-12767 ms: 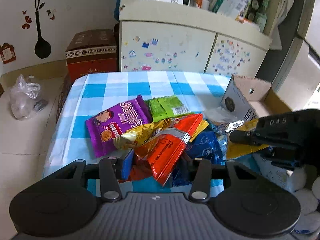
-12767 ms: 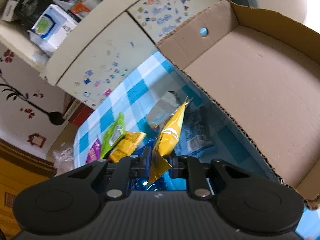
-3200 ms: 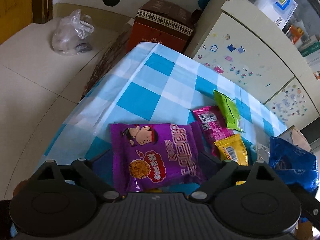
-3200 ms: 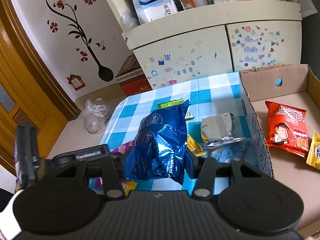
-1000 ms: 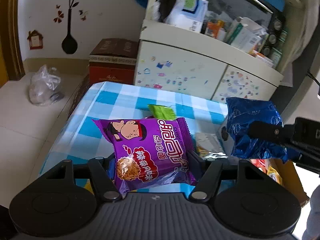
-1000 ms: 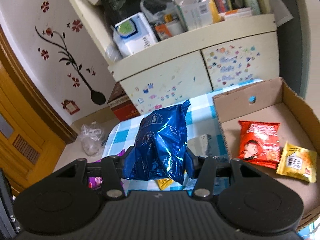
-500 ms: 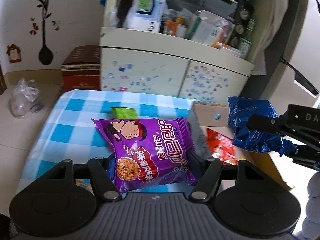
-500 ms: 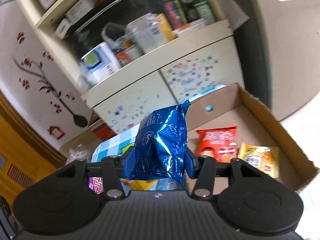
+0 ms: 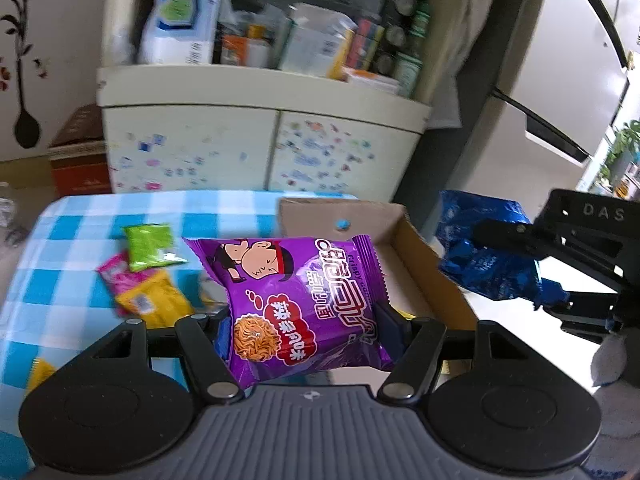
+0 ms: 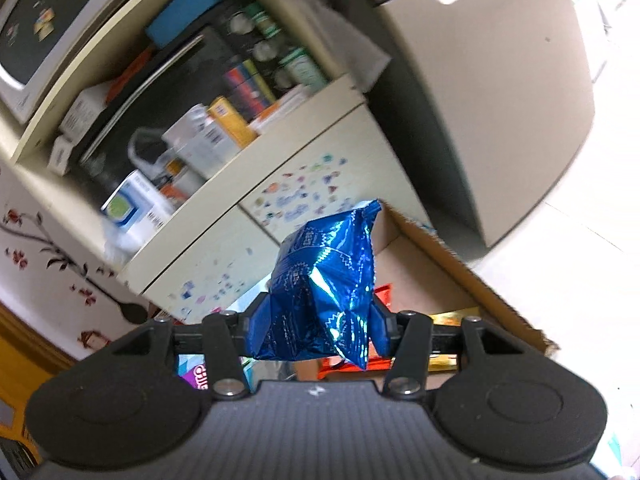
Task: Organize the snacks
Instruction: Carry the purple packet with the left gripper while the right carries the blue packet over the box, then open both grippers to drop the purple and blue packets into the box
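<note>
My left gripper [image 9: 306, 330] is shut on a purple noodle snack packet [image 9: 298, 300] and holds it in the air over the near left part of the cardboard box [image 9: 424, 264]. My right gripper [image 10: 320, 330] is shut on a shiny blue snack bag [image 10: 326, 284], held above the box [image 10: 452, 276]; the bag also shows in the left wrist view [image 9: 480, 252], to the right of the box. A red packet [image 10: 382, 292] and a yellow packet [image 10: 454, 316] lie in the box. Green [image 9: 150, 246], pink [image 9: 118, 276] and yellow [image 9: 150, 298] packets lie on the blue checked table [image 9: 60, 240].
A cream cabinet [image 9: 260, 140] with stickers and a cluttered shelf stands behind the table. A brown carton [image 9: 78, 156] sits on the floor at the left. A large white appliance [image 10: 500, 80] stands to the right of the box.
Both grippers have swung right, toward the box, each carrying its packet. The right gripper has tilted up, and less of the box floor shows below the blue bag.
</note>
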`<state>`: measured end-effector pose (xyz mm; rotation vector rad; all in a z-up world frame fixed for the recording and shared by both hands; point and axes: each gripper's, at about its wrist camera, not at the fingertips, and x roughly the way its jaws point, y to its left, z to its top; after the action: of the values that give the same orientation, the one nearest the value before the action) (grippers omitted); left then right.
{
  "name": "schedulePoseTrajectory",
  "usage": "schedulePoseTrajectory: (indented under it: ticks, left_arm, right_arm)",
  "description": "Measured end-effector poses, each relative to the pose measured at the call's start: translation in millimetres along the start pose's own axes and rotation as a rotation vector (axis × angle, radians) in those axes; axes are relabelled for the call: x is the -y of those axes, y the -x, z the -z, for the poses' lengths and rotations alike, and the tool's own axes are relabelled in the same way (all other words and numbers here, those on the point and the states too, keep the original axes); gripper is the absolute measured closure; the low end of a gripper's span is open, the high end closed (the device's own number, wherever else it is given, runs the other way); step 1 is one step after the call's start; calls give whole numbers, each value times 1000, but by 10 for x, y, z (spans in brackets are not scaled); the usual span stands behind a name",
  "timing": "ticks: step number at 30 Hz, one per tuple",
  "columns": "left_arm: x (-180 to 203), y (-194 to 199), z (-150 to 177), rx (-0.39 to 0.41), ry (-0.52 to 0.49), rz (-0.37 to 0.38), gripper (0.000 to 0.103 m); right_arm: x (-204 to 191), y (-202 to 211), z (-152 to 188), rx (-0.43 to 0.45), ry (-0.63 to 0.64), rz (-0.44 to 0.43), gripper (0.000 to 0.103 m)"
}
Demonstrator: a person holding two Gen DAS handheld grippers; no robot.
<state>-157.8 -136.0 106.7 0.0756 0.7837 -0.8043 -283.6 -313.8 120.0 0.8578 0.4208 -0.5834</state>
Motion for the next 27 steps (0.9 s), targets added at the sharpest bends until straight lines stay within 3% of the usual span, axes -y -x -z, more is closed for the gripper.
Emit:
schedulePoseTrajectory:
  ticks: [11,13,15,16,18,27]
  left_arm:
    - [413,-328,92,-71,-92,61,30]
    - [467,-340,97,-69,-117,51,25]
    - [512,-329,95,-62,-146,23,8]
    - [528,-316,86,-55,-157,8,6]
    - [534,-293,72,-47,-169,-1,4]
    - [423,-239,52,-71,-168,-38,3]
  right_arm:
    - [71,-10,-24,8,-30,80,51]
    - [99,-21,-27,6,-53,93,49]
    - [117,-27,-28,9,-73,97,47]
    - [124,-24,-30,12,-81,97,40]
    - [130,-18,-27,17,-90,95,33]
    - [83,-57,-12,5,-78,75,33]
